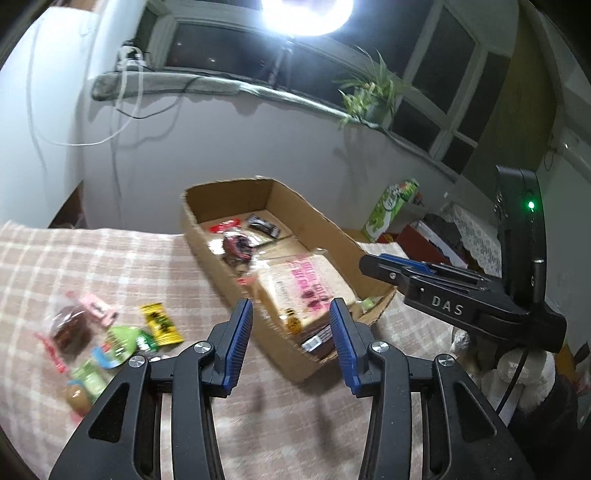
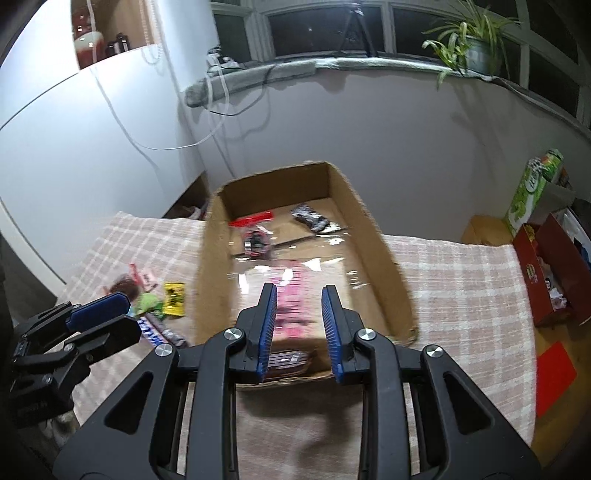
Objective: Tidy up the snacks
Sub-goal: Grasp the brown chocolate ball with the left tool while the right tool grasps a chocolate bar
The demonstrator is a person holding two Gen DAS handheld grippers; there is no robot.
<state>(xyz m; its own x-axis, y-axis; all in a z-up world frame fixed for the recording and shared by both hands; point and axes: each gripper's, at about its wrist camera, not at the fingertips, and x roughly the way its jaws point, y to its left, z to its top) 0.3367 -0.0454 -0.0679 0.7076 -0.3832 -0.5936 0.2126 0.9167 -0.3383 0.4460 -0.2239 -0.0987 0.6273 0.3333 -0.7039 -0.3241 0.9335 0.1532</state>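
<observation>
An open cardboard box (image 1: 207,254) (image 2: 384,266) stands on the checked cloth. In it lie a large clear pack with pink print (image 1: 306,284) (image 2: 291,291), a red-edged bag (image 1: 236,243) and a dark wrapper (image 1: 263,225). Loose snacks sit on the cloth to the left of the box, among them a yellow packet (image 1: 161,324) (image 2: 174,298) and a green one (image 1: 125,339). My left gripper (image 1: 291,306) hangs open over the box's near corner, holding nothing. My right gripper (image 2: 299,290) hovers above the box's near end, its jaws drawn close with nothing between them.
A green carton (image 2: 532,192) and a red box (image 2: 546,266) stand off the cloth's right end. A potted plant (image 1: 369,96) and cables sit on the window sill behind. A bright lamp (image 1: 306,14) glares overhead. White wall runs behind the box.
</observation>
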